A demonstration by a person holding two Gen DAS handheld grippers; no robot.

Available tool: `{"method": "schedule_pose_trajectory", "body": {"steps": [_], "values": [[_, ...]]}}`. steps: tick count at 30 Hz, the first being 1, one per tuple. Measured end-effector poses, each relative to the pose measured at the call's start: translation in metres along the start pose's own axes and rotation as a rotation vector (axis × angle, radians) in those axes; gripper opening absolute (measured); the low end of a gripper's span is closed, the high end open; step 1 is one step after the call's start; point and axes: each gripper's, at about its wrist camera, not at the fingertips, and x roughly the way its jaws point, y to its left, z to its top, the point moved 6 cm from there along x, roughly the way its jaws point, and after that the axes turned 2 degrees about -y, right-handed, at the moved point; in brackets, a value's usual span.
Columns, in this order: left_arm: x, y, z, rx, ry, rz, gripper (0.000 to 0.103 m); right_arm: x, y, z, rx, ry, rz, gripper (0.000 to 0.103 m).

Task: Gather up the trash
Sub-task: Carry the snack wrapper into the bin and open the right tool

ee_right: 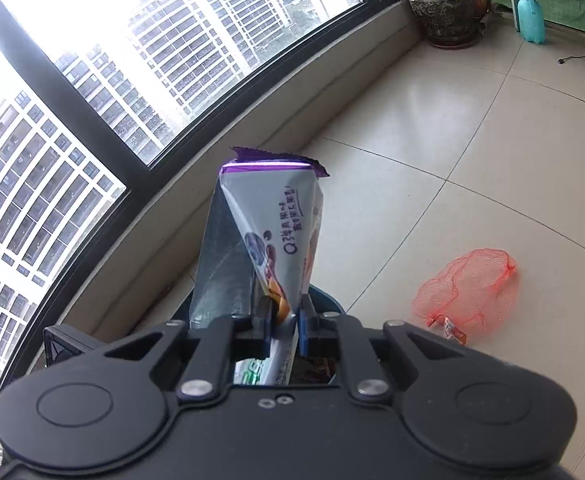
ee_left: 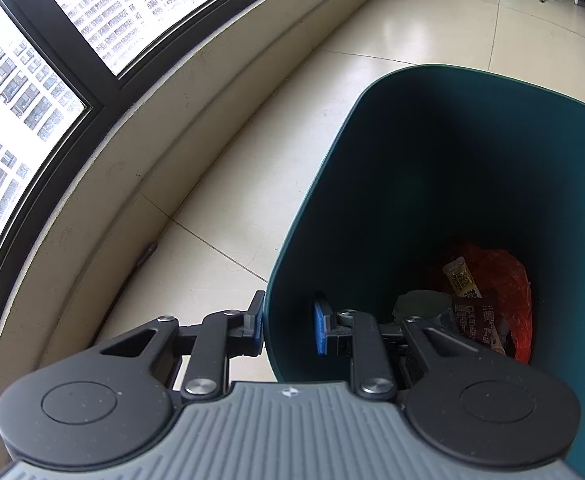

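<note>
Left gripper (ee_left: 288,330) straddles the near rim of the bin (ee_left: 432,168): one finger outside the wall, the other inside, with a visible gap between the inside pad and the wall, so jaws part-open and not clamped; contact of the outer pad with the wall looks likely but cannot be confirmed. Bin stands on the tiled floor (ee_left: 292,128) near the window ledge (ee_left: 180,120). Inside, at the bottom: red bag (ee_left: 508,280), a few wrappers (ee_left: 472,316) on top of it. Right gripper (ee_right: 283,312) pinched narrow on a silver-and-purple packet (ee_right: 268,232), held near its lower end, the torn top pointing away from the camera. Below the fingers, the bin rim (ee_right: 324,296) shows just ahead, dark contents visible through the gap, so packet probably over or just short of the mouth; exact overlap cannot be told. Red net (ee_right: 468,288) lies on the floor off to the right of the bin, well apart from it, not yet collected. Risks, as judged: packet long and light, likely to catch the rim and tip out onto the floor if released before its bulk clears the edge; foil may cling to a pad on opening. Loose hold on the wall could let the bin slide or rock if nudged by the right gripper. Net snags easily; small tag at its end may drop out on lifting.
</note>
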Motion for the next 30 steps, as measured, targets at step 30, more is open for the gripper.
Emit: {"method": "schedule_pose_trajectory", "body": {"steps": [30], "values": [[0.000, 0.006, -0.003, -0.013, -0.012, -0.030, 0.023, 0.165, 0.057, -0.089, -0.106, 0.346, -0.149, 0.042]]}}
